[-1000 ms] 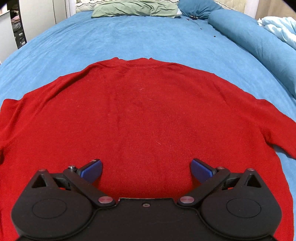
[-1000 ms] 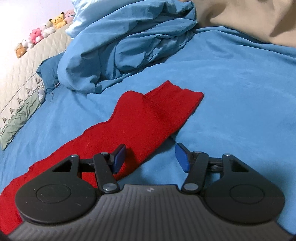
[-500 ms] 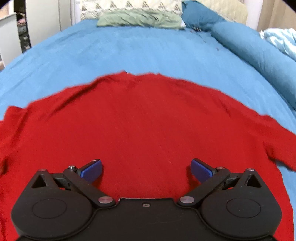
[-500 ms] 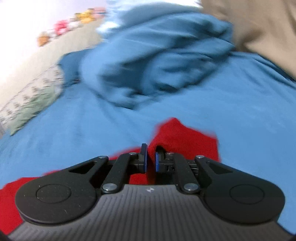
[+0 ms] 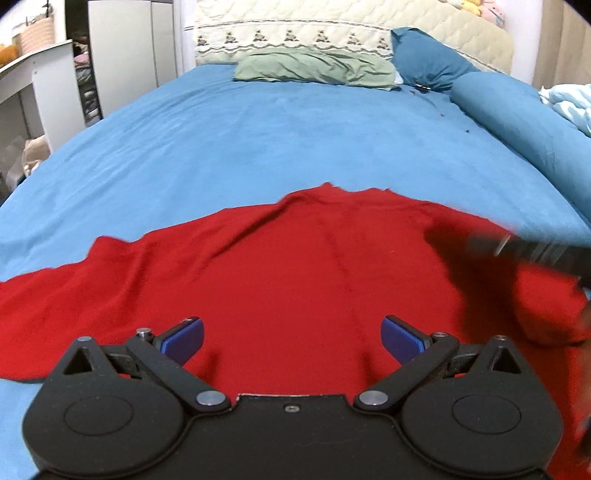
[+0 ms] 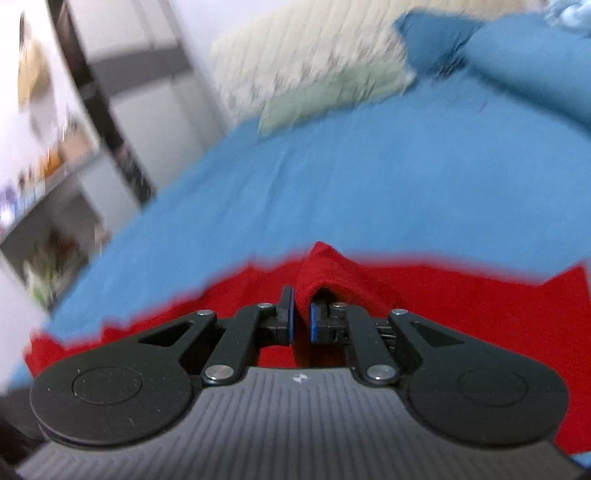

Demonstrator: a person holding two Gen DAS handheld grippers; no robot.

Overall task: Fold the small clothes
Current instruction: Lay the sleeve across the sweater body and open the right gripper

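Spreading across the near half of the blue bed sheet [image 5: 277, 140], the red sweater [image 5: 295, 277] lies rumpled, its far edge well short of the green pillow [image 5: 314, 68], with bare sheet between. The left gripper [image 5: 291, 338] hovers over the sweater, angled downward, jaws wide apart and holding nothing. In the right wrist view, blurred, the right gripper [image 6: 302, 319] is tilted, jaws pinched on a raised fold of sweater.

Sweater [image 5: 295, 280] spread on bed [image 5: 258, 140]; pillow [image 5: 314, 68] behind at headboard [image 5: 295, 33]; shelves [image 5: 33, 85] left.
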